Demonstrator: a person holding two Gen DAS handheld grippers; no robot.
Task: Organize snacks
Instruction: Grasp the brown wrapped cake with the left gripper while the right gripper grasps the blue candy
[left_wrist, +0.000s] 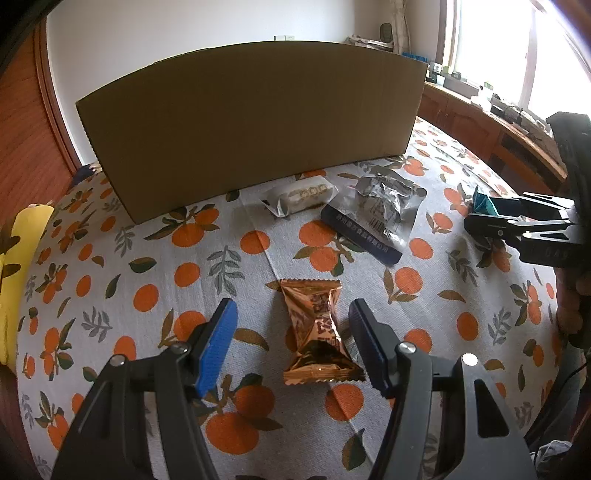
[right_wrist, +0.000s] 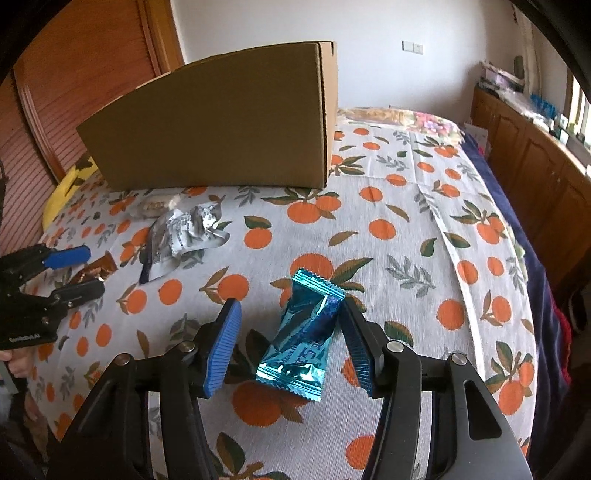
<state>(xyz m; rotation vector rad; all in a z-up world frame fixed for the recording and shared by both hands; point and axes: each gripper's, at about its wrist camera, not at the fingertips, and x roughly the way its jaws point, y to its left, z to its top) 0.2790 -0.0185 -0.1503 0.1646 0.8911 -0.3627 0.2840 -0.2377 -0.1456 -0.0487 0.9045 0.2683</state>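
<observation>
upper middle of both frames, big cardboard box (left_wrist: 251, 122) stands on the orange-print cloth (left_wrist: 155, 266). surface looks like a bed, not a worktop. only the box's outer wall shows; opening not visible, so can't tell what's inside.

silver foil pack (left_wrist: 380, 210) lies right of centre in left wrist view, just in front of the box. small white snack pack (left_wrist: 306, 195) beside it, nearly touching the box wall.

lower centre of left wrist view: copper wrapped snack (left_wrist: 317, 332) lies flat on the cloth between the fingers of the left gripper (left_wrist: 291, 314). fingers apart, not touching the wrapper on either side.

lower centre of right wrist view: teal wrapped snack (right_wrist: 303, 336) lies flat between the fingers of the right gripper (right_wrist: 291, 314). fingers apart; the right-hand finger is at or nearly at the wrapper edge, the left-hand one clear of it.

step in hand, as i judge it: both grippers lined up to pinch one snack each, then carry to the box. to do it well: close across the narrow twisted middle of each wrapper, not the crimped ends; press low so the fingers catch foil and not cloth. teal one sits skewed, so centre it first.

room: open cloth between the two grippers. box wall is tall, so lift well before crossing it. bed edge falls away at the right of right wrist view; yellow item (left_wrist: 18, 266) at far left.
</observation>
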